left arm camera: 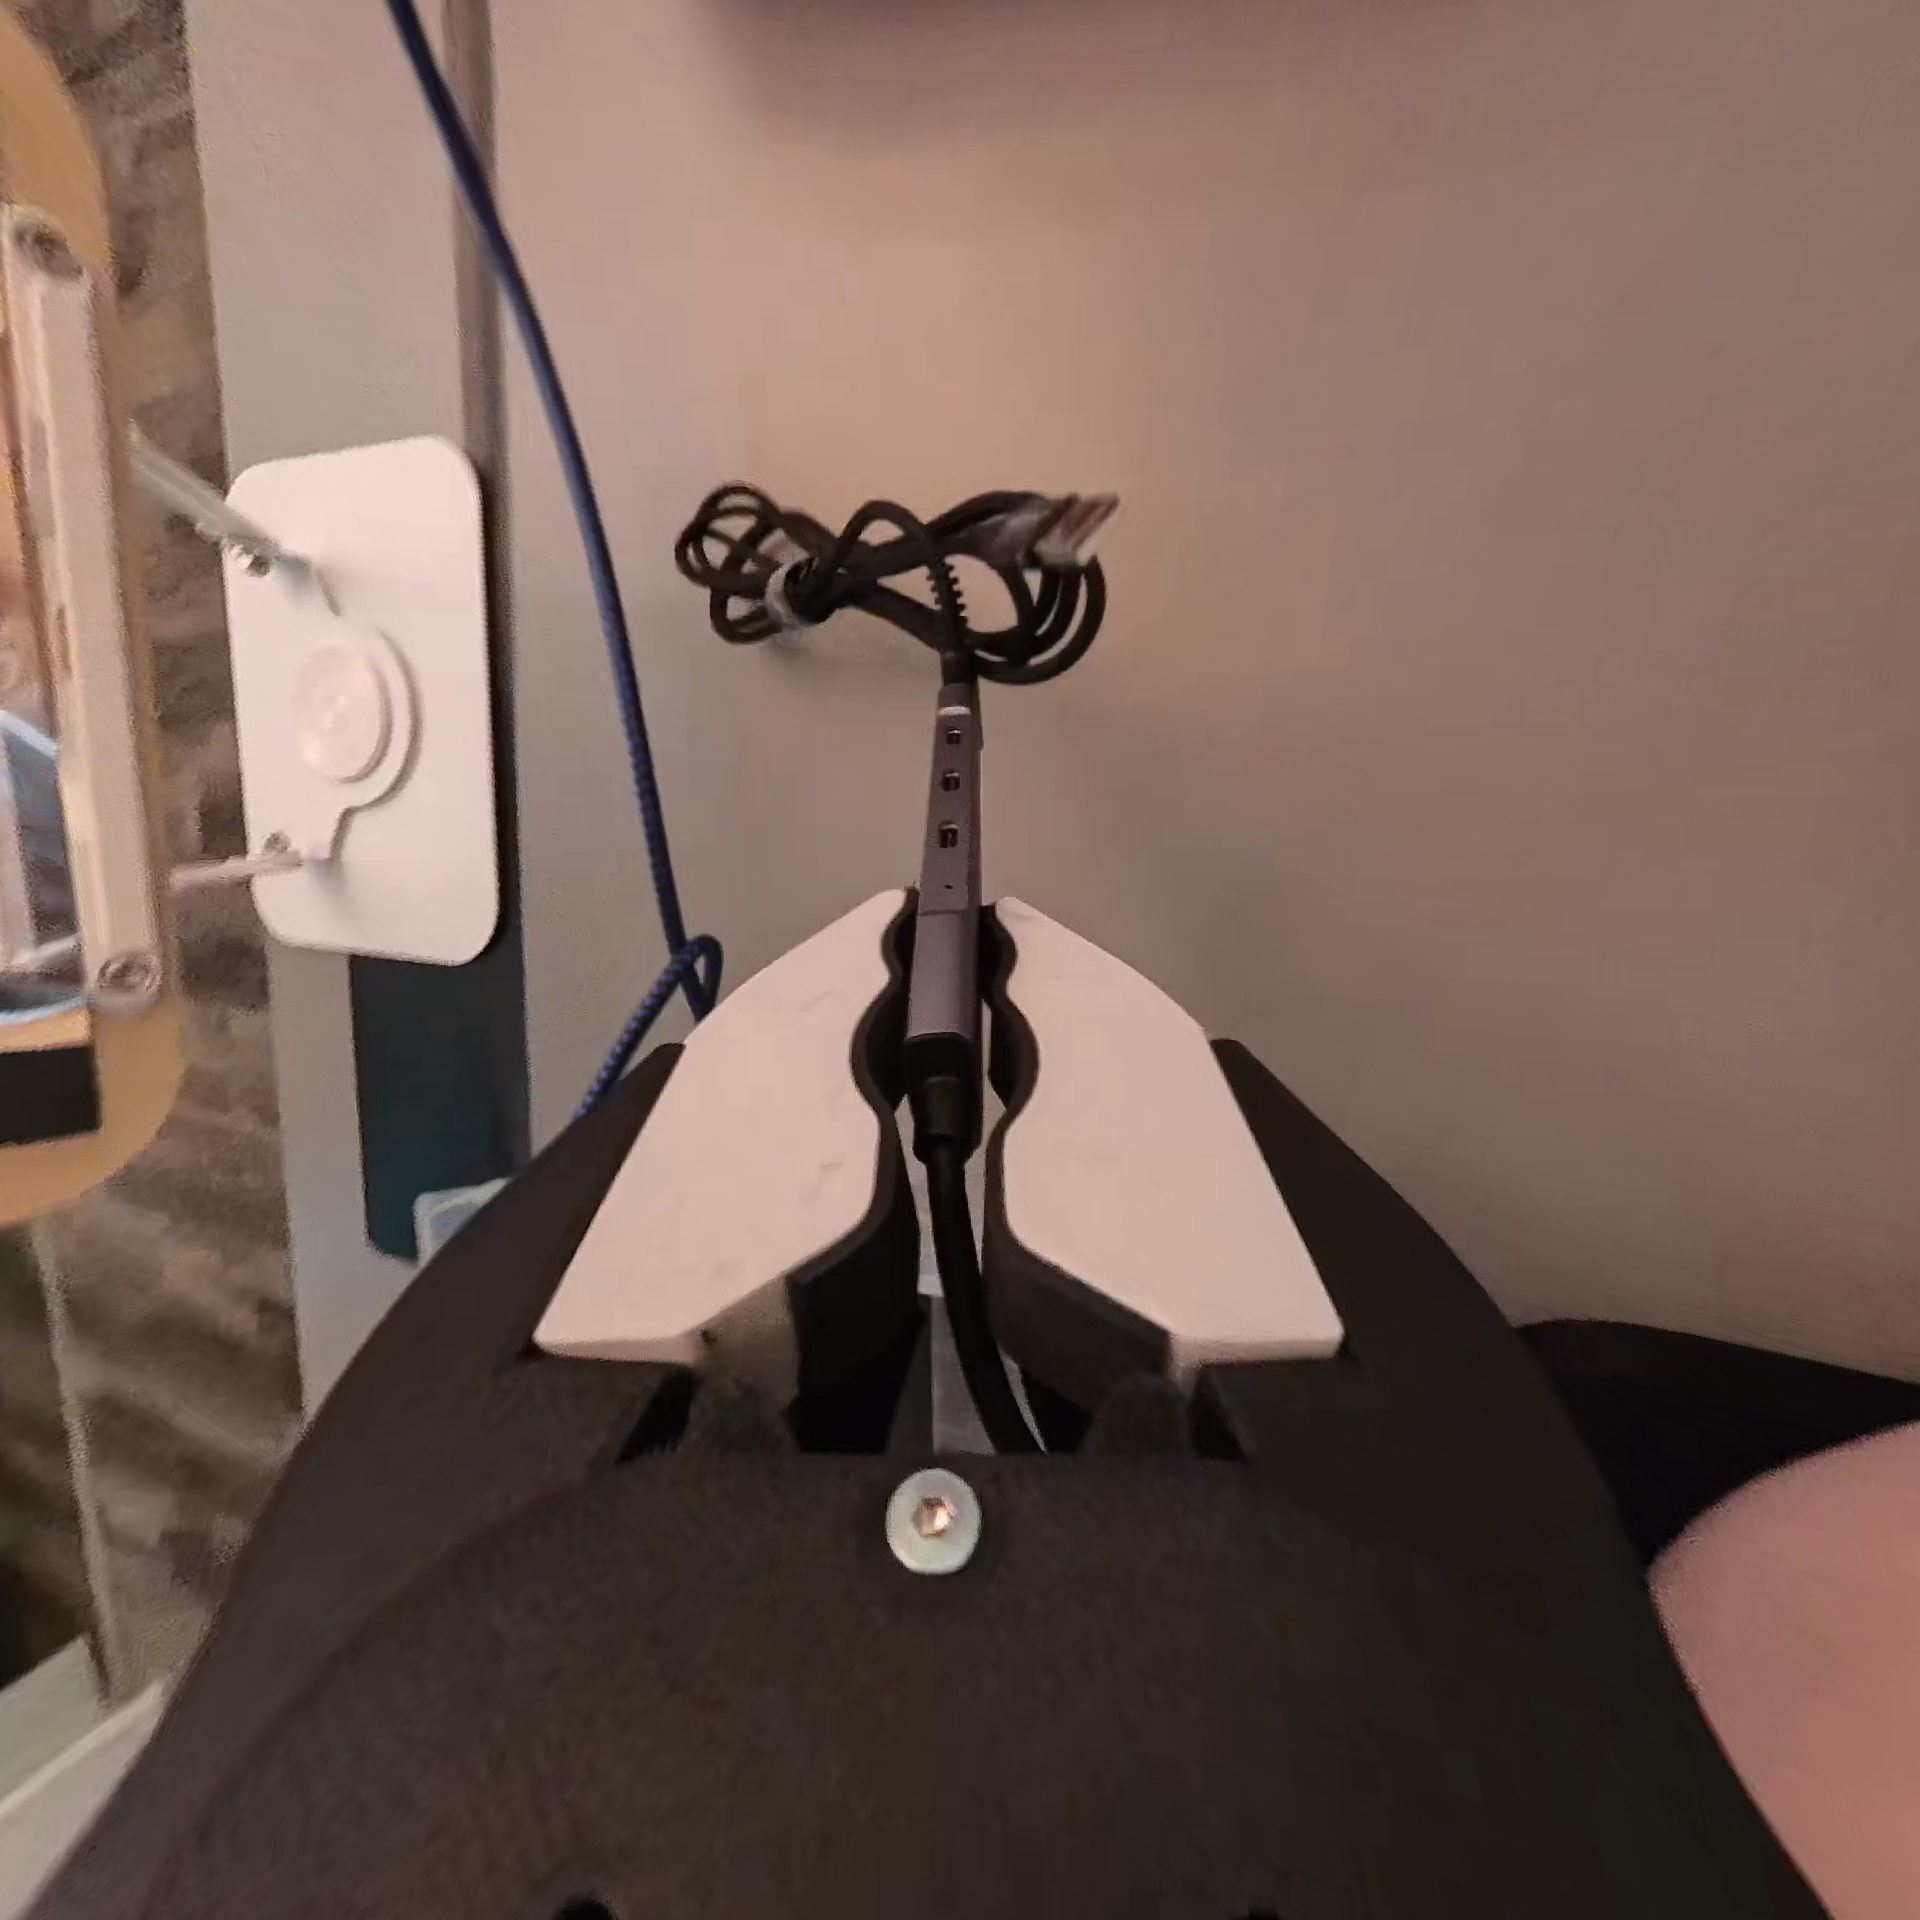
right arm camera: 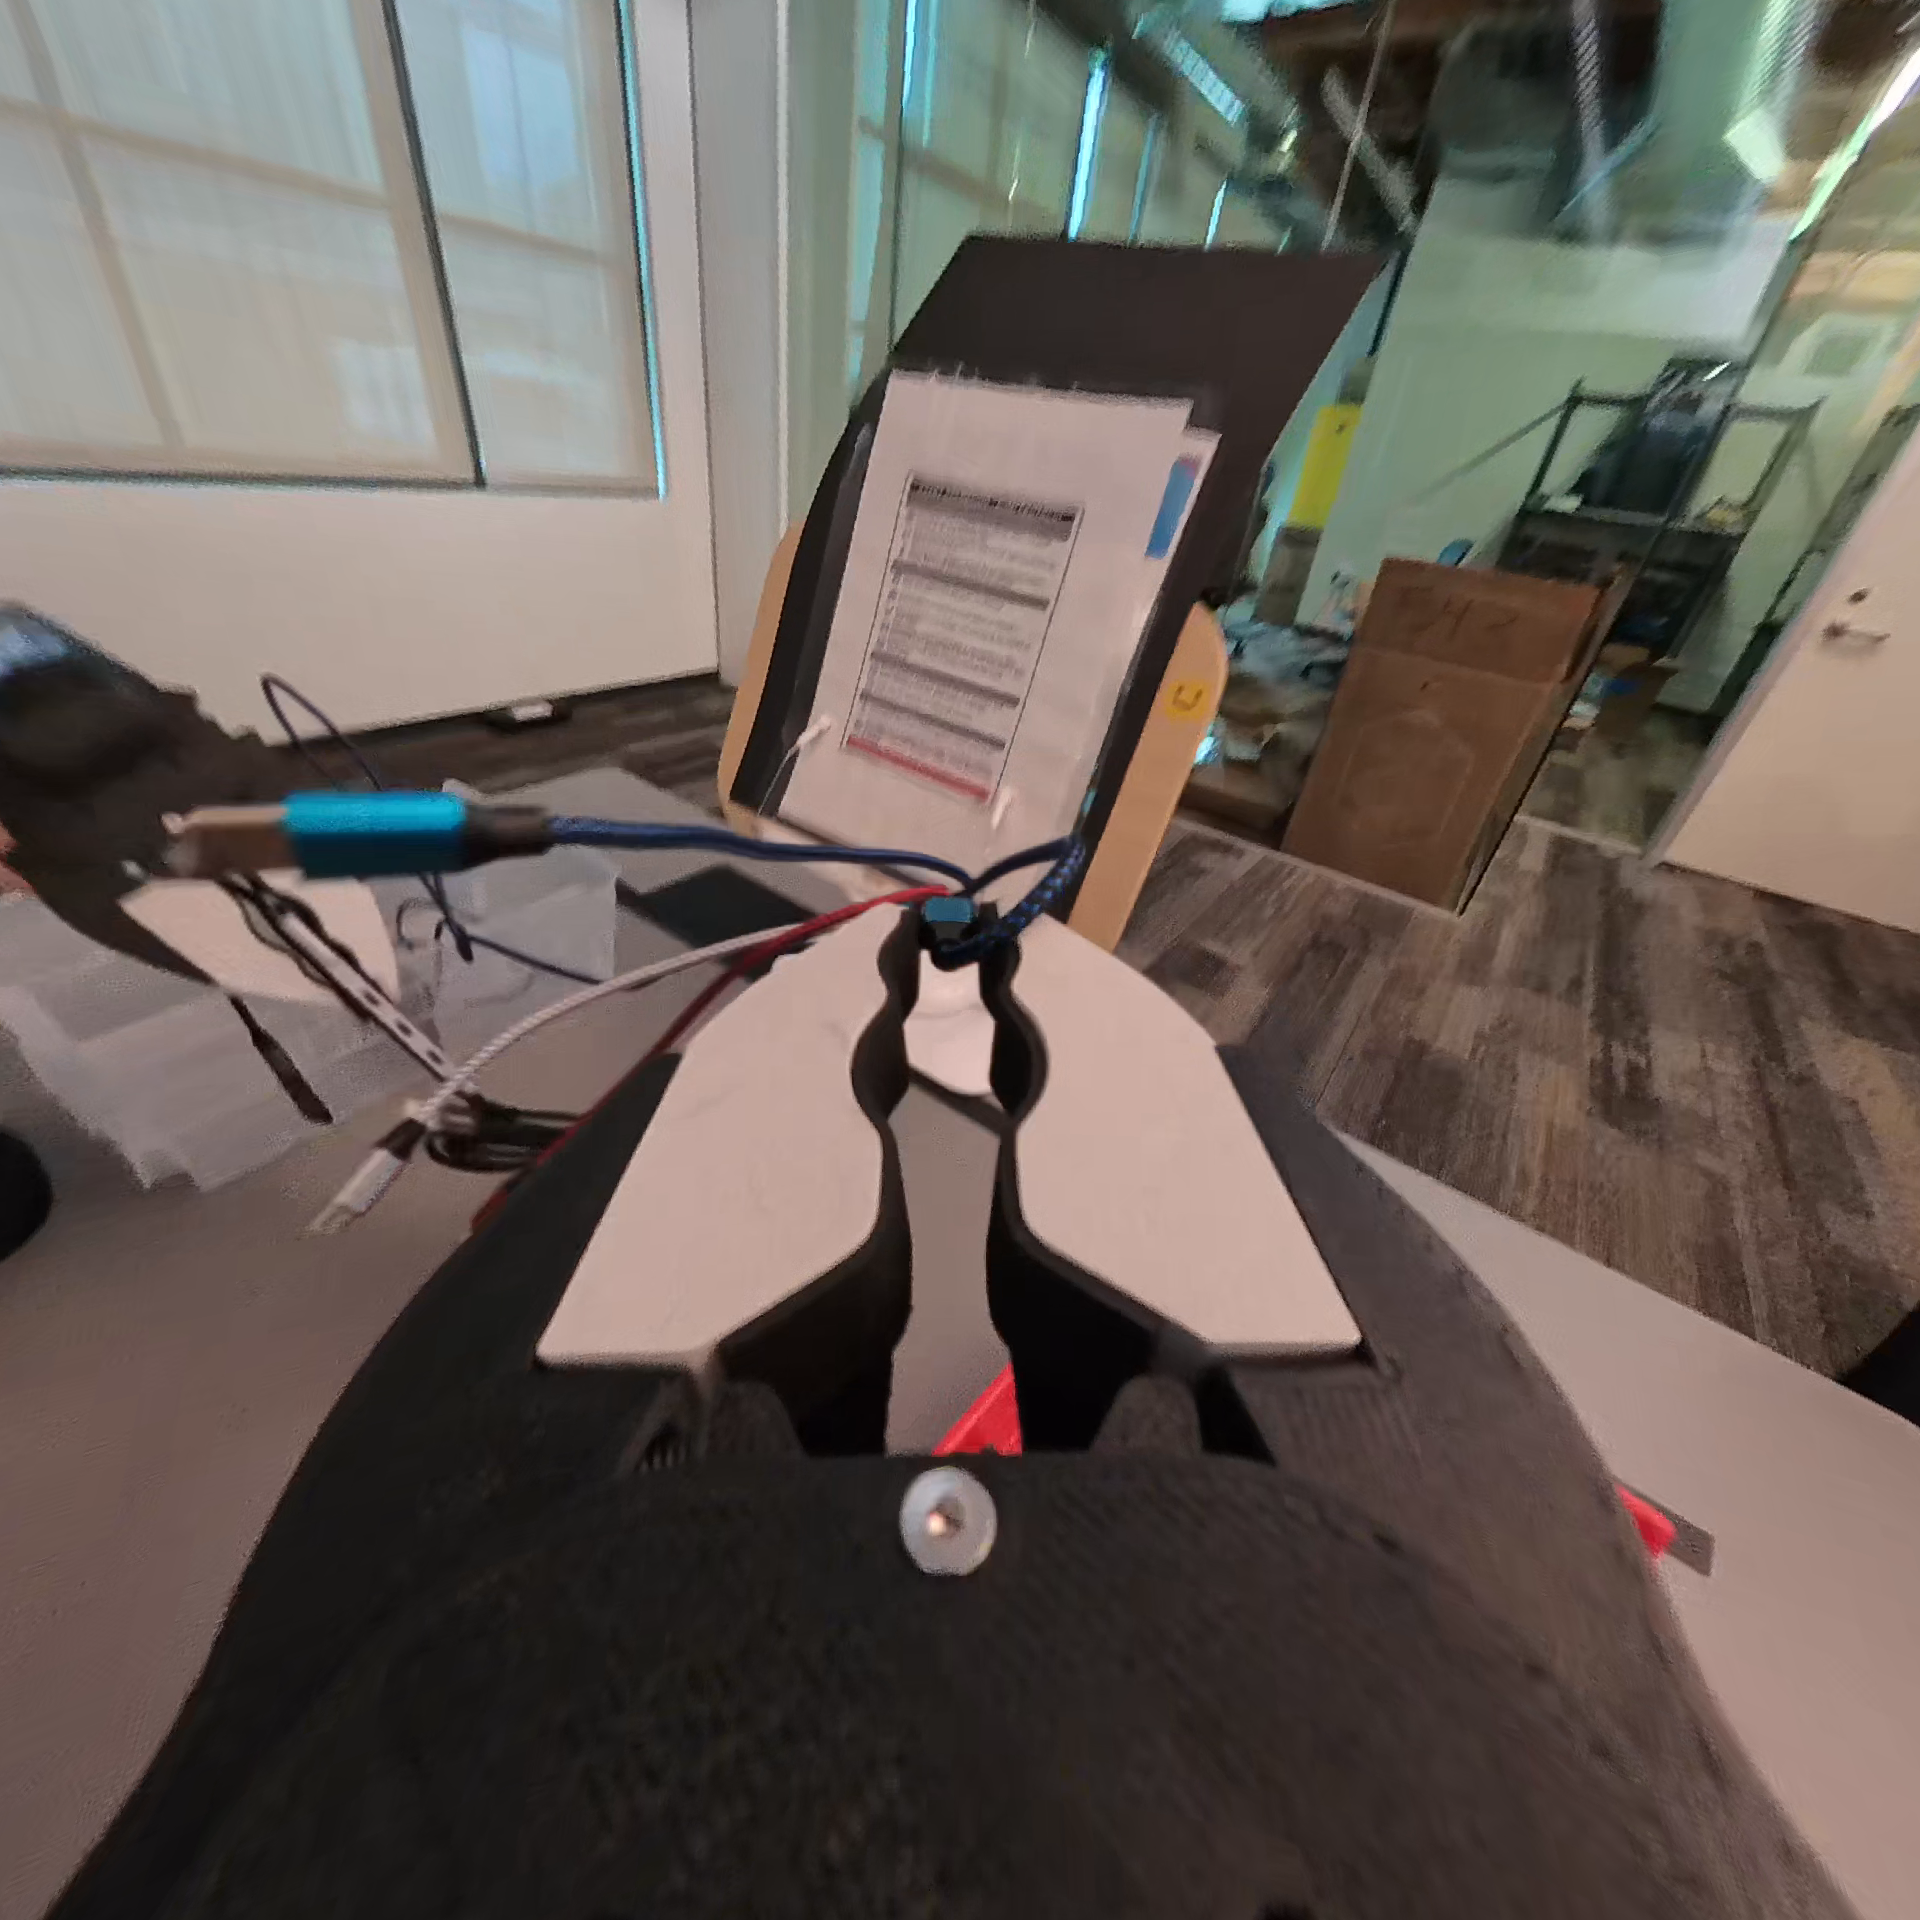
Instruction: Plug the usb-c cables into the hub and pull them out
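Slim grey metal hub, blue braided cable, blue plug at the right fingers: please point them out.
Slim grey metal hub (left arm camera: 954,821): left wrist view, port side.
Blue braided cable (left arm camera: 582,447): left wrist view, hanging middle.
Blue plug (right arm camera: 948,914): right wrist view, shell between fingertips.

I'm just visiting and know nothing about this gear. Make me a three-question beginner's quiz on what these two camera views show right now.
1. True or false: the left hand-held gripper is shut on the grey hub.
2. What does the right hand-held gripper pinch at its fingertips?
A. the white cable
B. the small blue plug of the blue braided cable
C. the red cable
3. Fill in: the ports on the hub's visible side, ahead of the fingers, are all ____.

Key
1. True: it is clamped between the fingers with its black lead running back between them.
2. B.
3. Empty: nothing is plugged into them.
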